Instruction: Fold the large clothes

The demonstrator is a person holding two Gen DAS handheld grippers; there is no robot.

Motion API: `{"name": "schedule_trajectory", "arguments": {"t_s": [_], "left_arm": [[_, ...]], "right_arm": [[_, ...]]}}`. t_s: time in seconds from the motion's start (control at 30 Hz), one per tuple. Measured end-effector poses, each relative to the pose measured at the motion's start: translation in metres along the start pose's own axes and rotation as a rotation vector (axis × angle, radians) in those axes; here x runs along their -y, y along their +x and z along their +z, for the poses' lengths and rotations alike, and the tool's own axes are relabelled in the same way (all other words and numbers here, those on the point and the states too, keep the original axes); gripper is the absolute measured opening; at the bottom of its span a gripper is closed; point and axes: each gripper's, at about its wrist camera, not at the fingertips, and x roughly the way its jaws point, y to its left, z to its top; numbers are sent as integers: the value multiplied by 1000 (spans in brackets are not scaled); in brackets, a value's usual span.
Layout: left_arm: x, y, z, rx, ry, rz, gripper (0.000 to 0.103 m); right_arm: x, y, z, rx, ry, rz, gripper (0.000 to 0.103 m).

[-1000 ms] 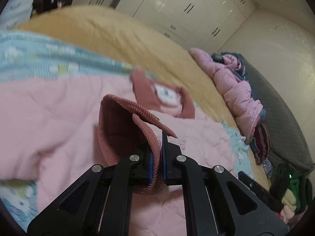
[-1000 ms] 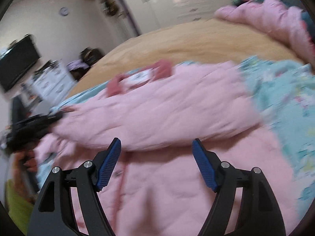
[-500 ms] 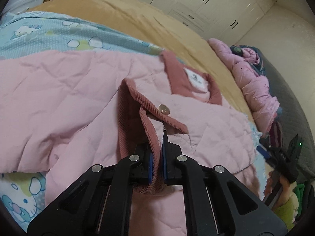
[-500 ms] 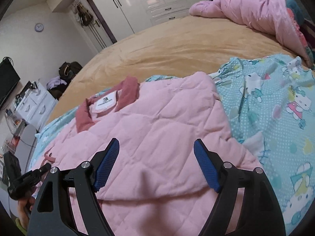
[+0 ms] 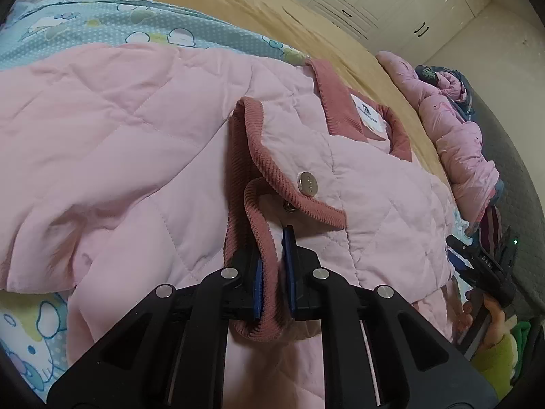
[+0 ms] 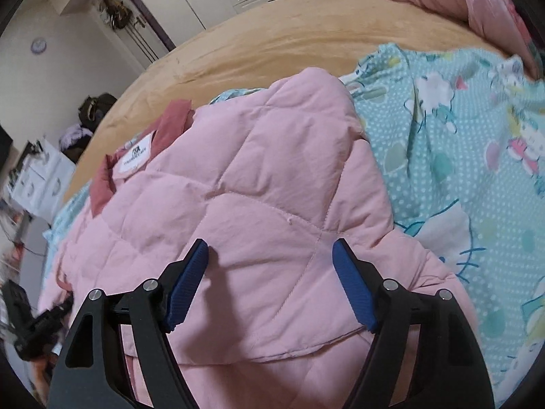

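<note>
A pink quilted jacket [image 5: 136, 143] with dark-pink corduroy trim lies spread on the bed, its collar and white label [image 5: 369, 119] at the far side. My left gripper [image 5: 272, 255] is shut on the corduroy cuff [image 5: 269, 293] of a sleeve, which is laid over the jacket's body. In the right wrist view the same jacket [image 6: 265, 184] fills the middle, and my right gripper [image 6: 270, 255] hovers open just above its quilted surface with nothing between the pads. The right gripper [image 5: 483, 266] also shows at the right edge of the left wrist view, in a hand.
A turquoise cartoon-print sheet [image 6: 460, 143] lies under the jacket on a tan bedspread [image 6: 289, 34]. Another pink padded coat [image 5: 456, 136] is heaped at the far right edge of the bed. White wardrobes [image 5: 391, 3] line the wall behind.
My left gripper has come down with the cuff, bringing the sleeve onto the jacket's body. My right gripper, still open, has moved in lower and closer over the jacket.
</note>
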Motion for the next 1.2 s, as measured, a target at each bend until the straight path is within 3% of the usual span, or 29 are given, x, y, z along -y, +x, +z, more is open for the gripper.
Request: {"name": "schedule_trajectory", "arguments": {"t_s": [0.13, 0.3, 0.5, 0.57, 0.63, 0.77, 1.2], "left_arm": [[9, -7, -1, 16, 44, 49, 11], [14, -20, -2, 20, 45, 44, 19], [23, -38, -2, 54, 56, 52, 46], [26, -45, -3, 67, 60, 54, 61], [28, -51, -4, 79, 68, 57, 66], [32, -68, -5, 127, 67, 57, 94], [46, -116, -6, 212, 67, 66, 94]], "right_arm": [[-9, -20, -8, 44, -13, 27, 78], [-23, -44, -16, 90, -48, 55, 86], [-41, -68, -22, 122, -82, 95, 89], [-48, -76, -25, 134, -95, 104, 91], [-54, -83, -27, 151, -104, 110, 94], [-66, -95, -30, 172, -127, 114, 95], [-108, -126, -40, 204, -160, 178, 95]]}}
